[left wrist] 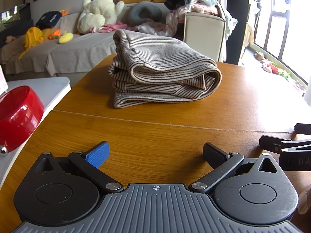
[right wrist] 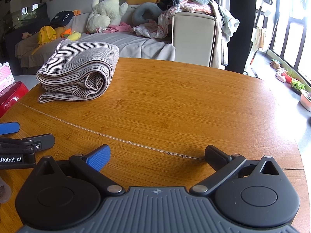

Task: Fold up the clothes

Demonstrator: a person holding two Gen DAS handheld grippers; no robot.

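Observation:
A striped beige and dark garment (left wrist: 161, 69) lies folded in a thick bundle on the wooden table (left wrist: 155, 136), toward its far left part; it also shows in the right wrist view (right wrist: 77, 71). My left gripper (left wrist: 155, 153) is open and empty, low over the table, well short of the garment. My right gripper (right wrist: 157, 155) is open and empty, to the right of the left one and apart from the garment. The right gripper's fingers (left wrist: 272, 144) show at the right edge of the left wrist view. The left gripper's fingers (right wrist: 38, 141) show at the left edge of the right wrist view.
A red bowl (left wrist: 17, 114) sits on a white side table (left wrist: 52, 89) left of the wooden table. Behind is a sofa (left wrist: 77, 48) with plush toys and a pile of clothes (left wrist: 194, 2) on a beige armrest. A seam (right wrist: 116, 138) crosses the tabletop.

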